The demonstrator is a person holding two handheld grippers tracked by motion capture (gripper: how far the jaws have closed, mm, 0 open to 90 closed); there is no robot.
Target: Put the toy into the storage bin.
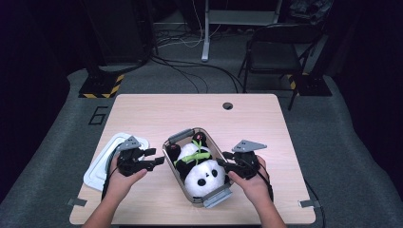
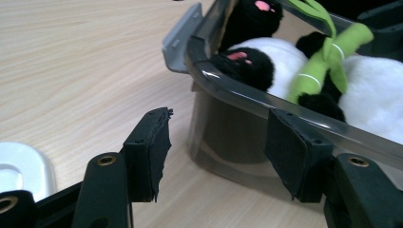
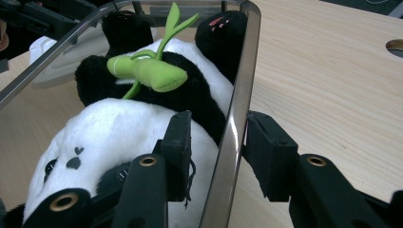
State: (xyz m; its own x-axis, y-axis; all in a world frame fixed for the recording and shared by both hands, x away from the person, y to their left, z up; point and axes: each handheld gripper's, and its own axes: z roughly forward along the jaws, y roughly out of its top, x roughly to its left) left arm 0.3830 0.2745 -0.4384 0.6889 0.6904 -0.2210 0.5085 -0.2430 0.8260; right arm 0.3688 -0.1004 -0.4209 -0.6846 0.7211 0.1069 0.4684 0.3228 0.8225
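- Two grippers flank the bin (image 1: 215, 195), which stands near the middle of the table (image 1: 157, 111).
- Your right gripper (image 3: 216, 137) straddles the bin's wall, jaws spread, one inside against the panda (image 3: 119, 128).
- Your left gripper (image 2: 216, 142) is spread beside the bin, near a white lid (image 1: 102, 164).
- The panda lies in the bin and holds a green bamboo (image 3: 149, 71).

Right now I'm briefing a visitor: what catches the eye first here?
A plush panda holding a green bamboo sprig lies face-up in a clear bin at mid-table. The right tongs straddle the bin's wall; a white lid lies at the left.
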